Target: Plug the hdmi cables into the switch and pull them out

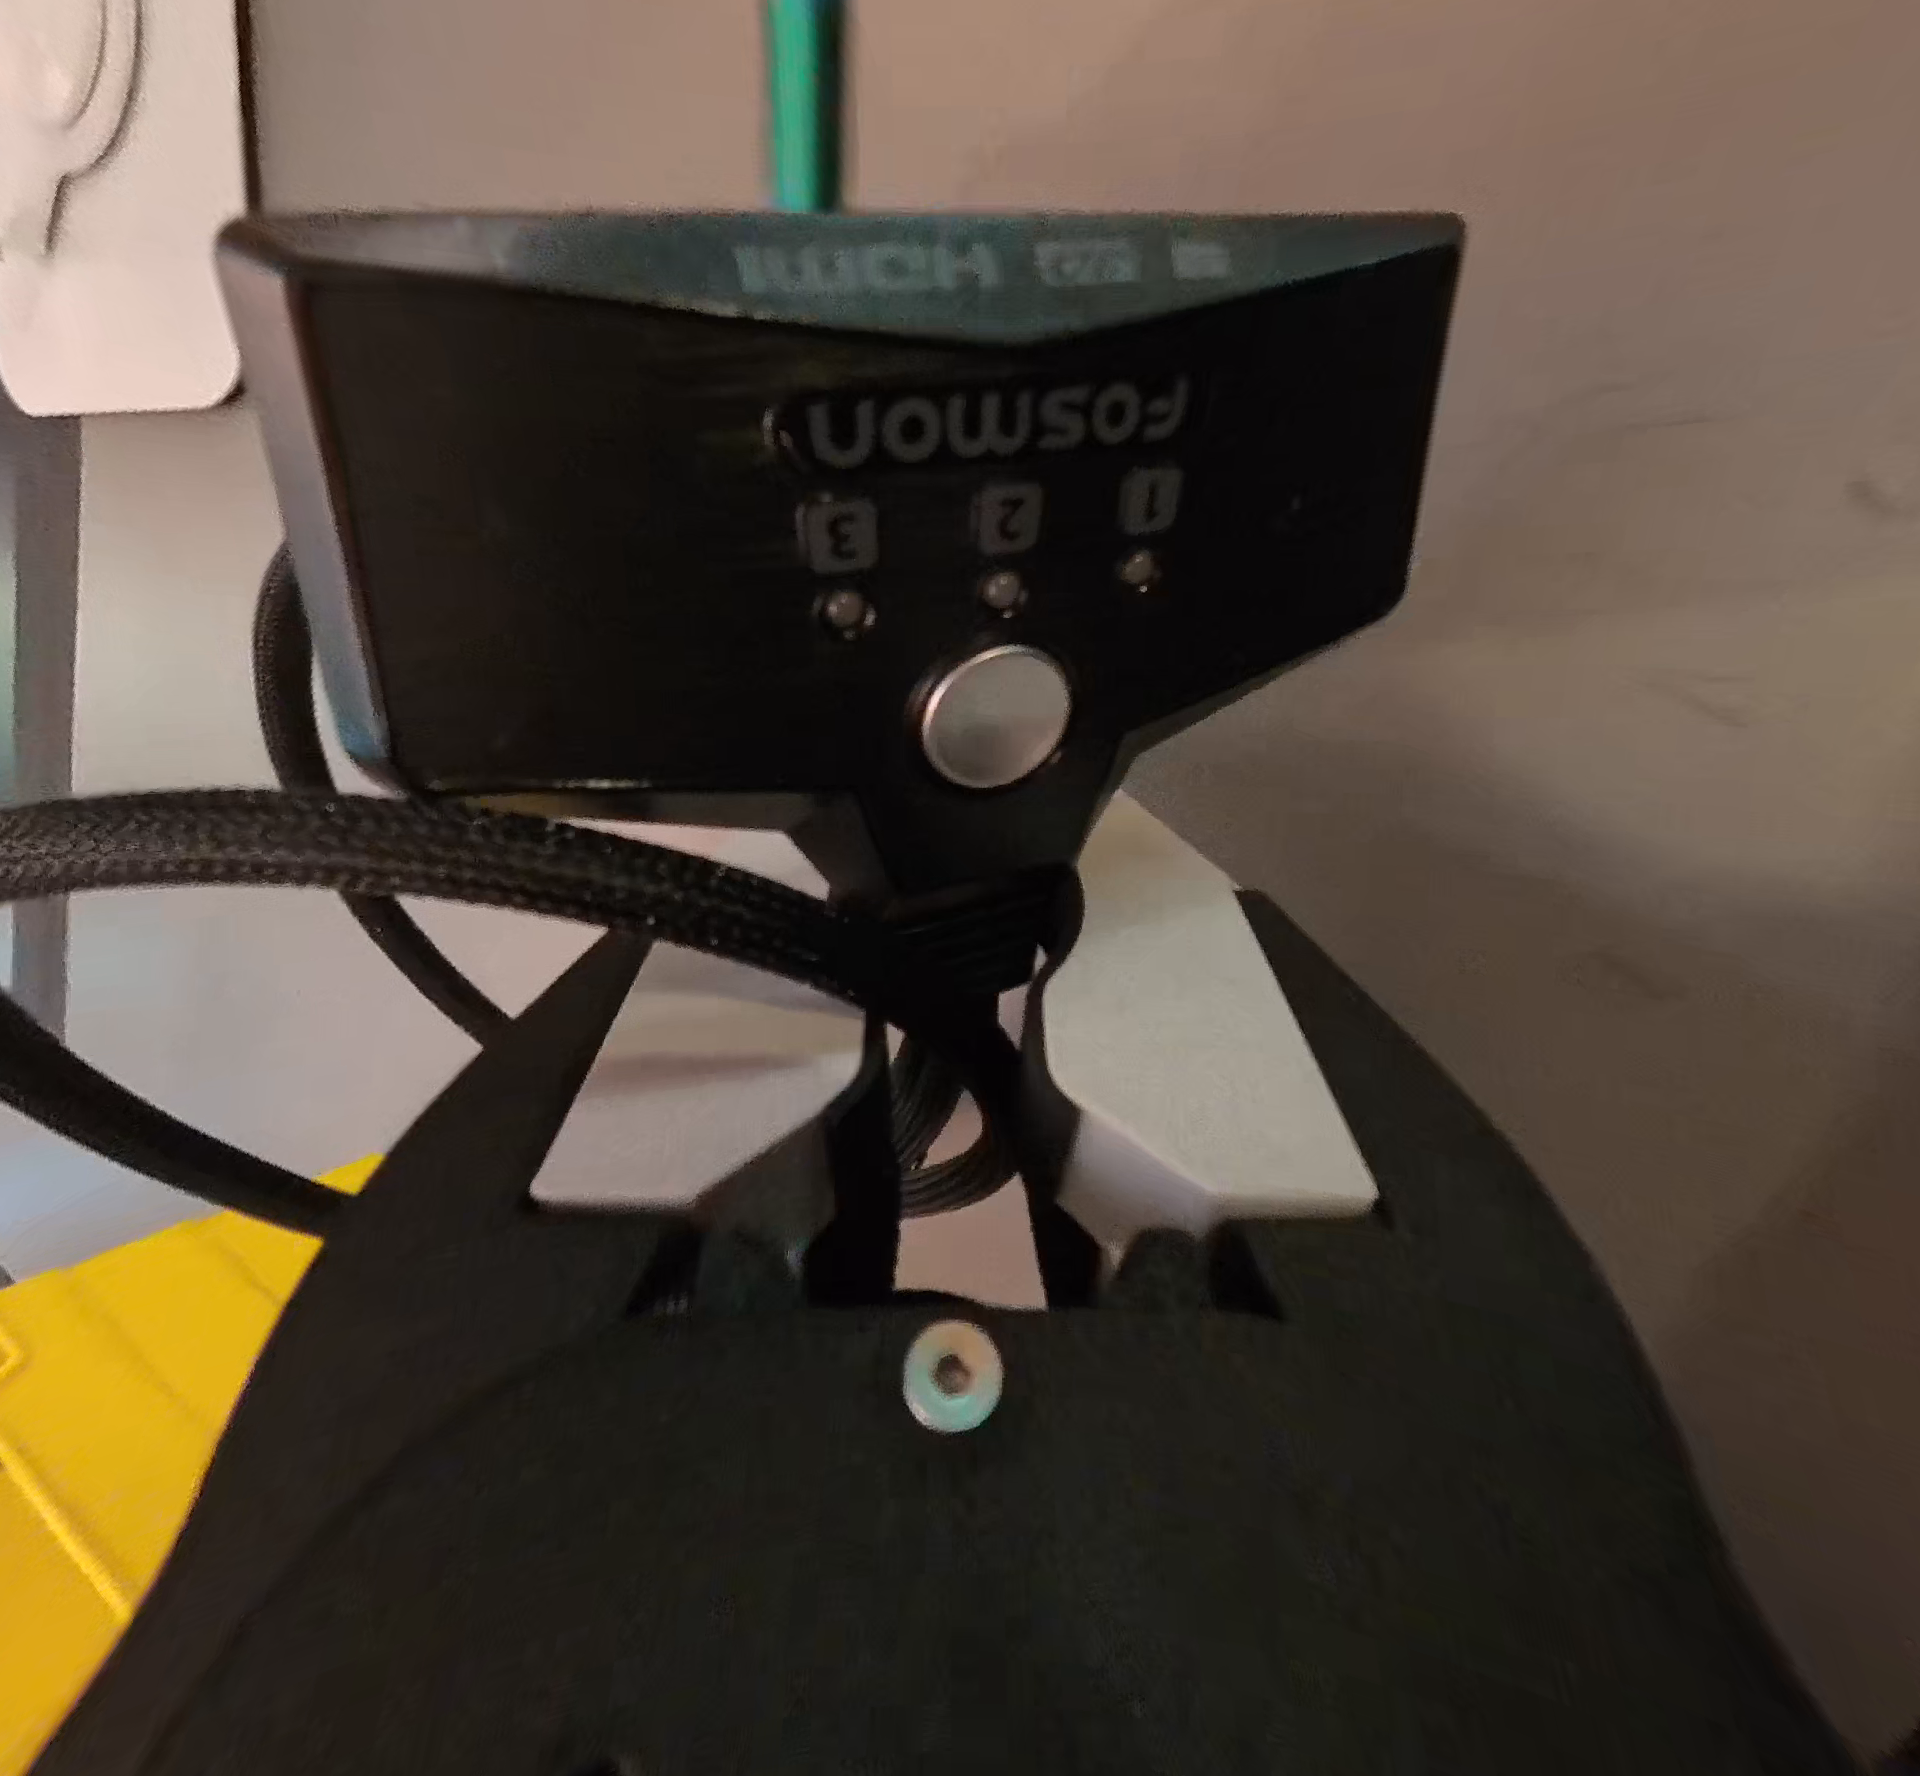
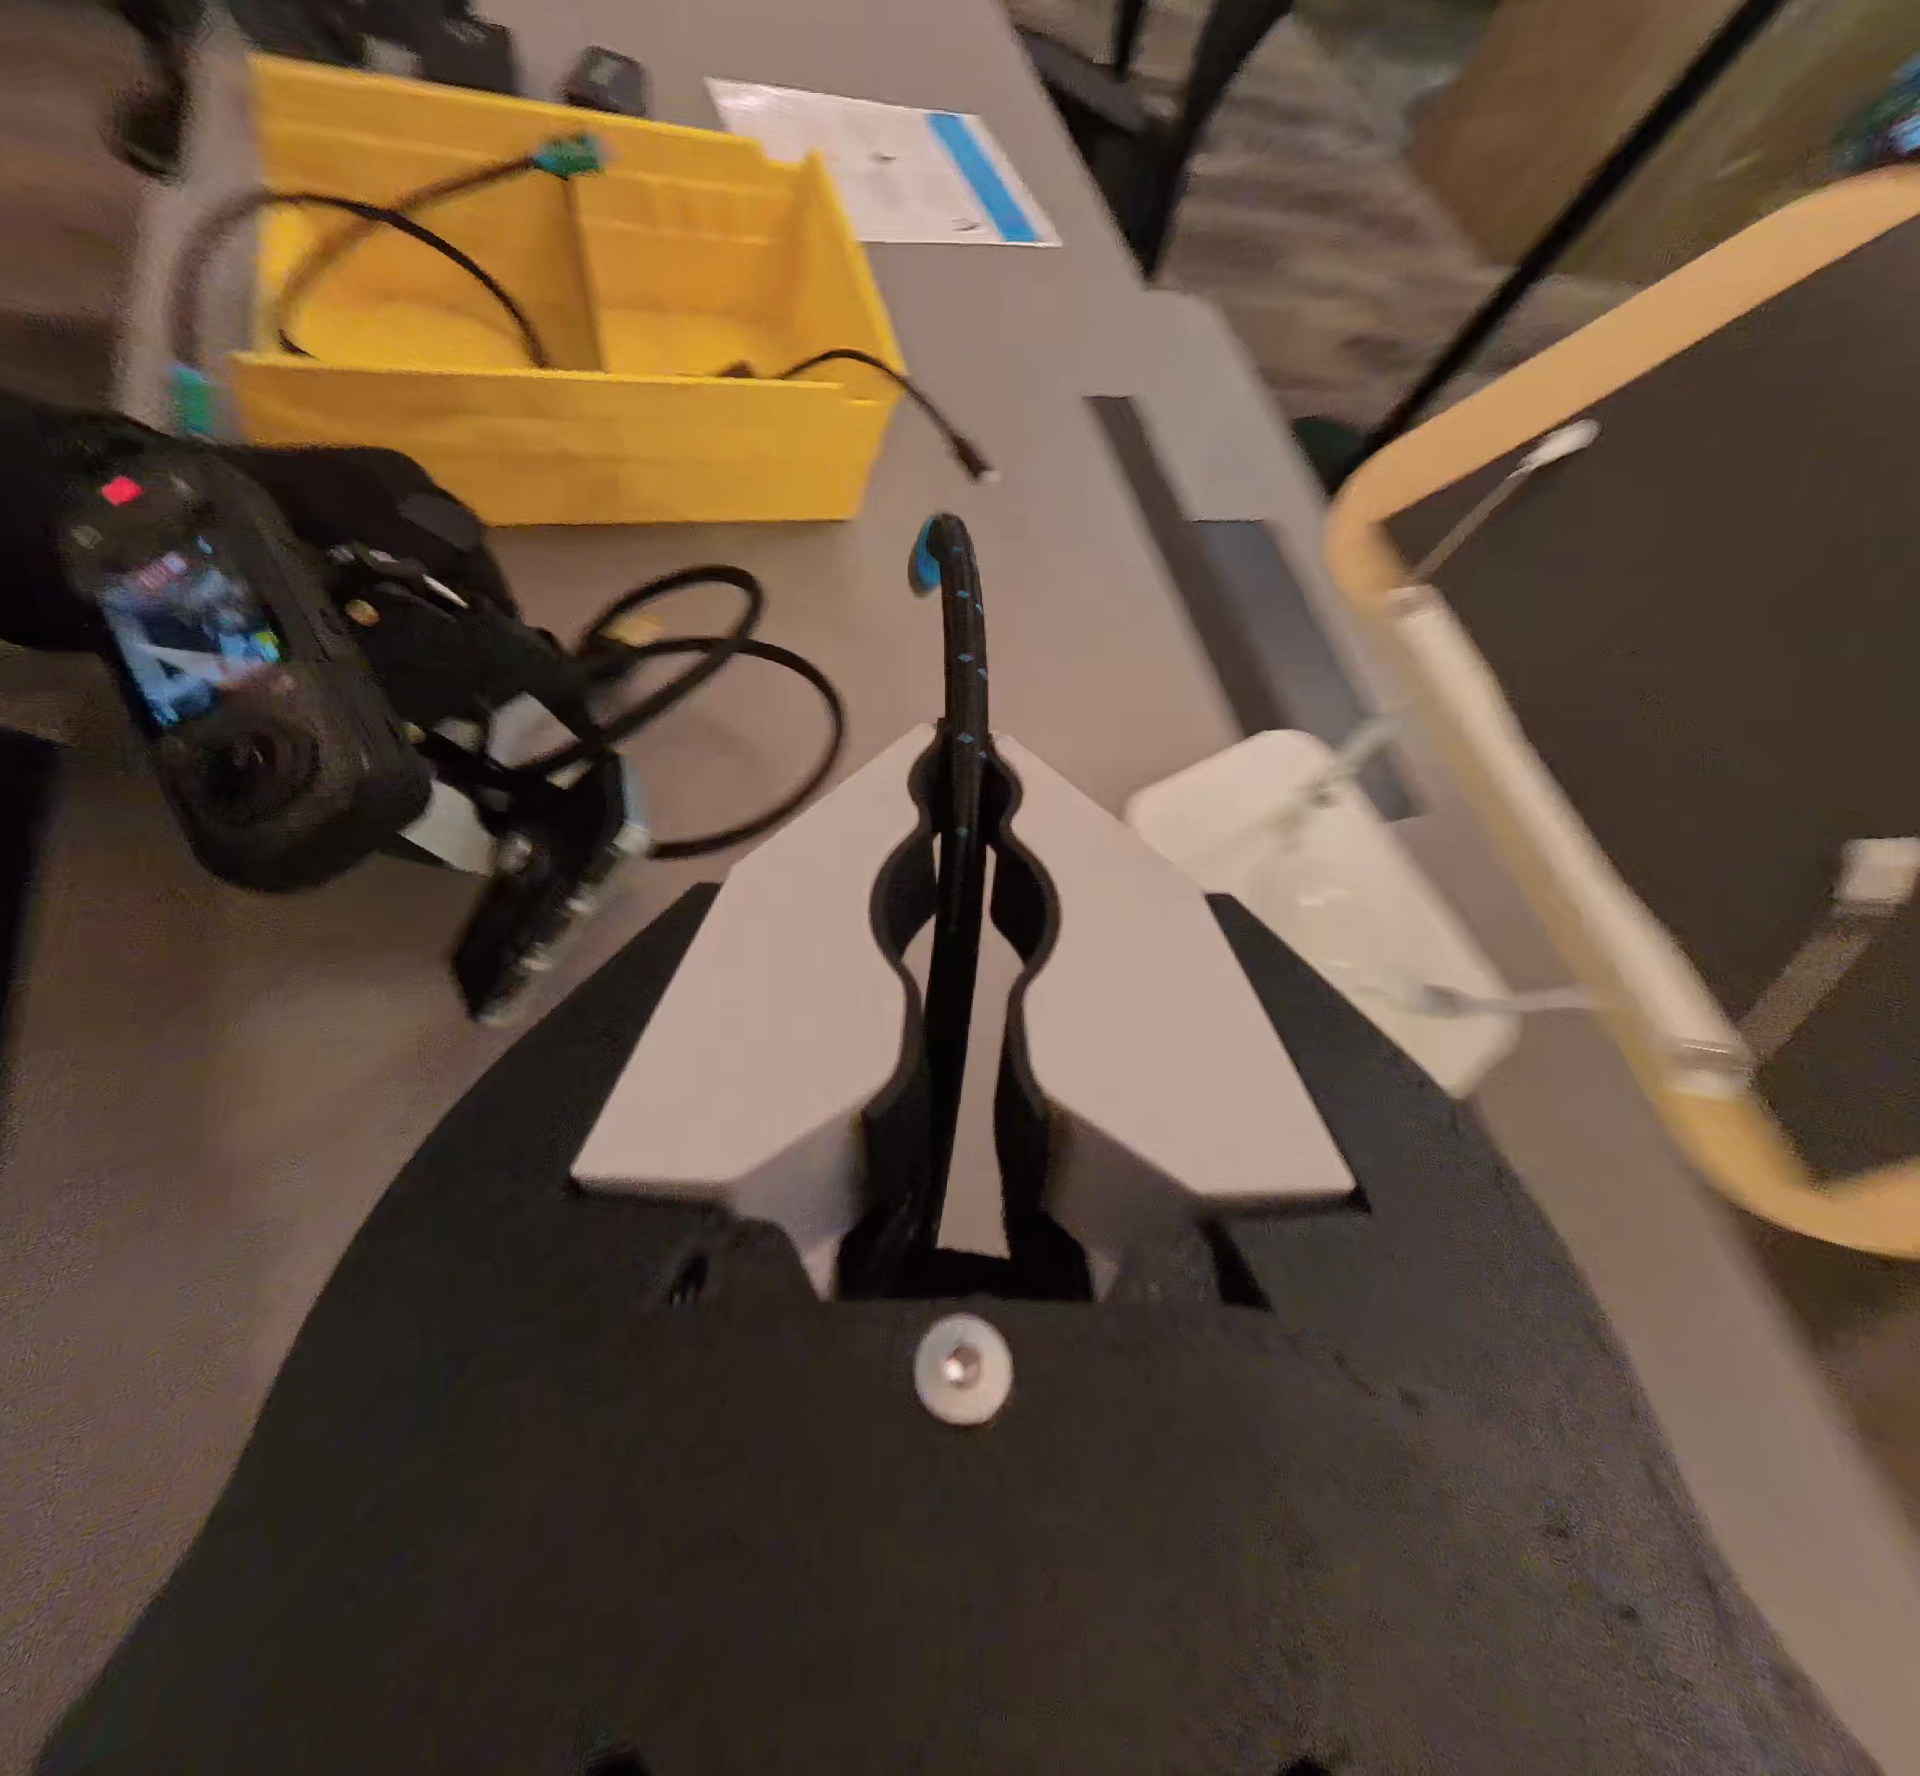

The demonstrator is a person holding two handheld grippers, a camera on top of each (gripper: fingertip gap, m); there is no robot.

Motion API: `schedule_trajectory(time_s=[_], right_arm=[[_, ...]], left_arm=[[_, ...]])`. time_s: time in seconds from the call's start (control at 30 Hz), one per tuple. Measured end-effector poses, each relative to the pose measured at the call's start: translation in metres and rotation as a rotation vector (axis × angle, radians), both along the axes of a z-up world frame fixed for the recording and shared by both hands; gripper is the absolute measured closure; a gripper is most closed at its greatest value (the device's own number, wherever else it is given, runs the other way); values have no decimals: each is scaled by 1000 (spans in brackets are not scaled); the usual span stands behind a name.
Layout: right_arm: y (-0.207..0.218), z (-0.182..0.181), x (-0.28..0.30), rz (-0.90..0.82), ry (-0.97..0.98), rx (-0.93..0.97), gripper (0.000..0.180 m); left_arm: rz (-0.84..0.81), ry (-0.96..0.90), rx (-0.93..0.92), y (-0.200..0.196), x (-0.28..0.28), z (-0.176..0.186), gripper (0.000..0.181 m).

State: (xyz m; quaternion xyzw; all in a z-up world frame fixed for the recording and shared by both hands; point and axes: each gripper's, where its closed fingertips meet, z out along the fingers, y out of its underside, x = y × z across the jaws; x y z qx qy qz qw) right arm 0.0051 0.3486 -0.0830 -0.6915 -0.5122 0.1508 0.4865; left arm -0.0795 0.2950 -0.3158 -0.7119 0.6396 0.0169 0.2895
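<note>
The left claw [image 1: 966, 1020] is clamped on the ribbed collar where the switch [image 1: 862, 500] joins its own lead, holding the black box up in front of the camera. A braided cable [image 1: 416, 853] curls off its left side; whether a plug sits in a port cannot be told from here. The right claw [image 2: 961, 895] is closed on a black cable flecked with blue [image 2: 961, 646], whose end rises free, in no port. So this one is either pulled out or not yet plugged in. Behind, the grey counter [image 2: 1039, 604] carries a yellow bin [image 2: 582, 448] with more leads, a paper sheet [image 2: 883, 163] and a white box [image 2: 1299, 874]; a chair [image 2: 1558, 396] stands at right.
</note>
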Motion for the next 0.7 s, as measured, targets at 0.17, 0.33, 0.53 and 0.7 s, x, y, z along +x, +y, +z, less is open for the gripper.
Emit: schedule_trajectory(time_s=[0.17, 0.33, 0.53, 0.7], right_arm=[[-13, 5, 22, -96, -236, 296, 180], [-49, -85, 20, -40, -390, 309, 180], [-99, -170, 24, 47, -485, 202, 180], [-131, -213, 30, 127, -521, 41, 178]], left_arm=[[71, -16, -47, 8, -10, -2, 165], [94, -10, -74, 8, -15, -9, 166], [105, -9, -93, 8, -16, -14, 166], [105, -8, -95, 7, -16, -14, 166]])
